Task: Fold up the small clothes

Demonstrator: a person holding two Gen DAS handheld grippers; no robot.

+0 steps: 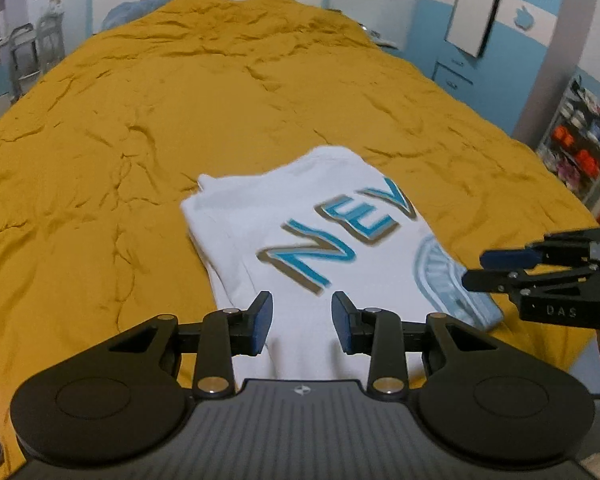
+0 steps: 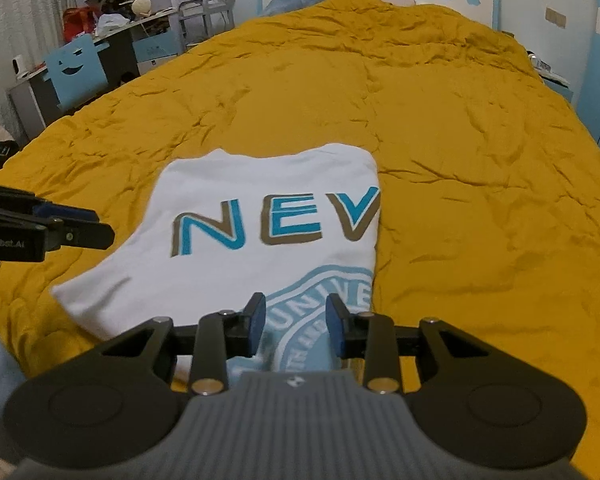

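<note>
Bedspread: fingers apart (empty)

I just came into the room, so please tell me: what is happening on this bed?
A person holds a gripper in each hand above a white T-shirt that lies partly folded on the mustard bedspread. The left gripper and the right gripper are both open over its near edge, and neither holds the cloth.

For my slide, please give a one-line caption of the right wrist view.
Open right gripper above a folded white printed T-shirt on a mustard-yellow quilted bedspread, left gripper alongside.
</note>
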